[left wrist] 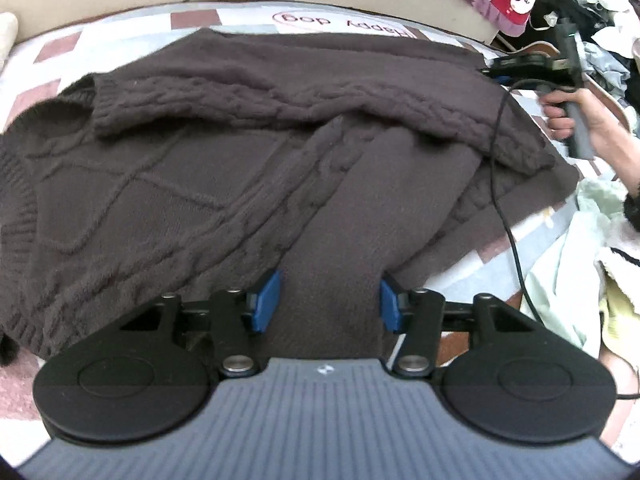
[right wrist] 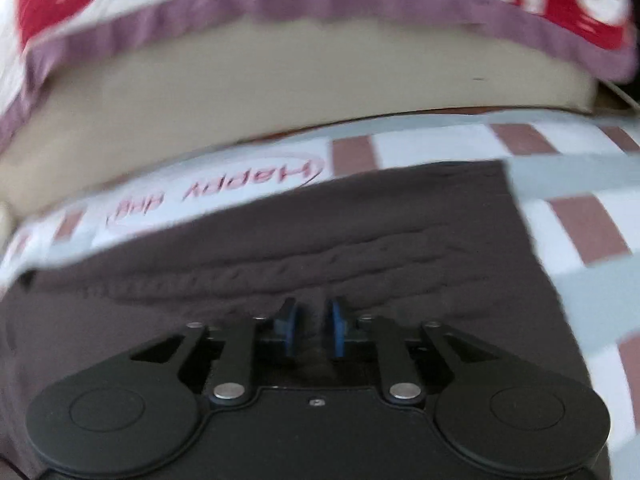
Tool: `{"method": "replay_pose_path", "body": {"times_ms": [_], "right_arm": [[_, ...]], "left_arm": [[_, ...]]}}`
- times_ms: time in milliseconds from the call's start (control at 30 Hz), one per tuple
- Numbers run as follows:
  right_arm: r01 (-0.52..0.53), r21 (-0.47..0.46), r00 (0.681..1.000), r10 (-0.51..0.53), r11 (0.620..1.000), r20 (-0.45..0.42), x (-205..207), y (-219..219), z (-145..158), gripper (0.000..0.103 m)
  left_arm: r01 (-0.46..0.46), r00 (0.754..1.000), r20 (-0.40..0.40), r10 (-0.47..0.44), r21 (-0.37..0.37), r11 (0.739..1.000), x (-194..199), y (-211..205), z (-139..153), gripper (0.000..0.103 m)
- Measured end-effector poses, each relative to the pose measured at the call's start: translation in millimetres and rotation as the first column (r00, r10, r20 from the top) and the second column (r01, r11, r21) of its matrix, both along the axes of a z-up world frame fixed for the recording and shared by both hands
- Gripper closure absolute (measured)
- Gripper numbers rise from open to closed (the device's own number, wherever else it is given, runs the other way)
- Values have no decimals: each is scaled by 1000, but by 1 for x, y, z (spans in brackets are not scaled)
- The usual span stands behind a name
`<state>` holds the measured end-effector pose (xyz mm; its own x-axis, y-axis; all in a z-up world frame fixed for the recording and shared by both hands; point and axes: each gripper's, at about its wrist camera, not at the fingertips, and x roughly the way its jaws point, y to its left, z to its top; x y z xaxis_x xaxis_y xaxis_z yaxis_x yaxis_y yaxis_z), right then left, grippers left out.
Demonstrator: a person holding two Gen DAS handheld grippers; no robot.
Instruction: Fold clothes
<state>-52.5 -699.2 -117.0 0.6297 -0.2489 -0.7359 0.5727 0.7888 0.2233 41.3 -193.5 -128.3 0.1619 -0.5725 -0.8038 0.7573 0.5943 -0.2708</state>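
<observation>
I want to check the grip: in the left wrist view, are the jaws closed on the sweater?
No, the left gripper stands open, its jaws apart over the brown sweater.

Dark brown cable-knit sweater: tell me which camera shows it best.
The left wrist view: the dark brown cable-knit sweater lies spread over the checked bedsheet, sleeves folded across. The right wrist view is blurred and shows only one corner.

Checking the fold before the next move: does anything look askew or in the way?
Yes. A thin black cable trails across the right side of the dark brown cable-knit sweater on the checked bedsheet. It lies on the fabric and might get caught in the fold.
</observation>
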Motion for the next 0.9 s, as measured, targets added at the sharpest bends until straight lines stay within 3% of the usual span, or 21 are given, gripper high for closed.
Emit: {"method": "replay_pose_path", "body": {"times_ms": [33, 100, 200, 267, 400, 467, 500, 533, 567, 733, 767, 833, 900], "right_arm": [[30, 6, 999, -30, 1000, 10, -12, 0, 8, 57], [94, 63, 995, -97, 994, 34, -37, -1, 22, 48], [198, 267, 972, -224, 943, 72, -84, -3, 26, 48], [244, 355, 955, -286, 903, 73, -113, 9, 24, 48], [370, 383, 910, -413, 846, 34, -161, 52, 23, 46], [364, 464, 889, -449, 807, 84, -171, 68, 19, 46], [346, 509, 881, -460, 788, 114, -172, 71, 17, 41], [332, 495, 888, -443, 803, 122, -167, 75, 16, 32], [321, 457, 902, -415, 830, 122, -160, 81, 17, 30], [243, 259, 956, -276, 935, 98, -127, 108, 20, 31], [224, 219, 965, -248, 950, 89, -120, 114, 21, 36], [182, 137, 979, -193, 974, 69, -107, 125, 23, 93], [136, 55, 989, -139, 989, 44, -93, 136, 24, 94]], "left_arm": [[0, 1000, 11, 0, -5, 1000, -1, -1, 2, 51], [3, 999, 40, -2, -19, 1000, -4, -4, 6, 51], [24, 991, 133, -14, -79, 997, -14, -5, 18, 52], [30, 985, 170, -12, -103, 994, -20, -7, 23, 52], [5, 992, 128, 7, -86, 996, -19, -13, 18, 51], [-1, 993, 114, 9, -74, 997, -19, -16, 14, 51], [-3, 994, 110, 10, -67, 998, -19, -17, 12, 51], [2, 993, 116, 5, -62, 998, -19, -19, 11, 51], [12, 992, 129, -4, -58, 998, -20, -21, 10, 51], [34, 980, 196, -27, -31, 999, -22, -27, 7, 51], [32, 981, 194, -27, -20, 999, -20, -28, 4, 51], [23, 983, 184, -21, -8, 1000, -18, -27, -2, 51], [21, 983, 181, -18, -11, 1000, -17, -23, -4, 50]]}}
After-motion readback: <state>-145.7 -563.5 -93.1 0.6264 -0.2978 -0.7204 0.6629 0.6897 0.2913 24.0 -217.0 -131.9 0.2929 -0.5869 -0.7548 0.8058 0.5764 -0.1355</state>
